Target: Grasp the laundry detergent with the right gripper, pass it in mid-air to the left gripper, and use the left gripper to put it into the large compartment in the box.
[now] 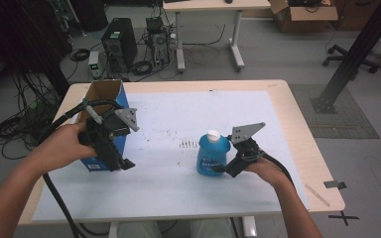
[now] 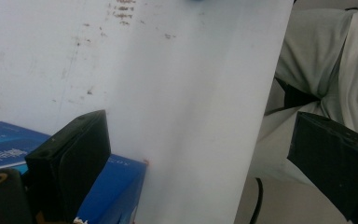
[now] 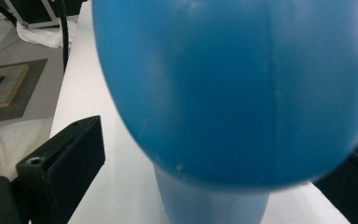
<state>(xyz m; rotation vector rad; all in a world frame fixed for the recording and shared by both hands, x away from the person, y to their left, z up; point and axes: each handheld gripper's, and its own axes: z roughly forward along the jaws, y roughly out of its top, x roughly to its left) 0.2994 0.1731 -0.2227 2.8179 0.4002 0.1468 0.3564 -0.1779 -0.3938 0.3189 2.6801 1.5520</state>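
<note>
At the left of the high view I see an open blue box [image 1: 110, 106] standing on the white table [image 1: 178, 193], with my left gripper [image 1: 121, 163] just in front of it, jaws spread wide on nothing. Right of centre a blue bottle [image 1: 212, 154] stands upright, white cap [image 1: 213, 135] up, rounded body, label facing me. My right gripper [image 1: 221, 169] brackets it, jaws wide, contact unclear.

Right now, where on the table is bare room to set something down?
Free: the white mat behind the blue bottle, between the open box and the table's right edge, and the strip along the near edge. Crowded: around the box with the left tongs, and the bottle with the right tongs.
</note>
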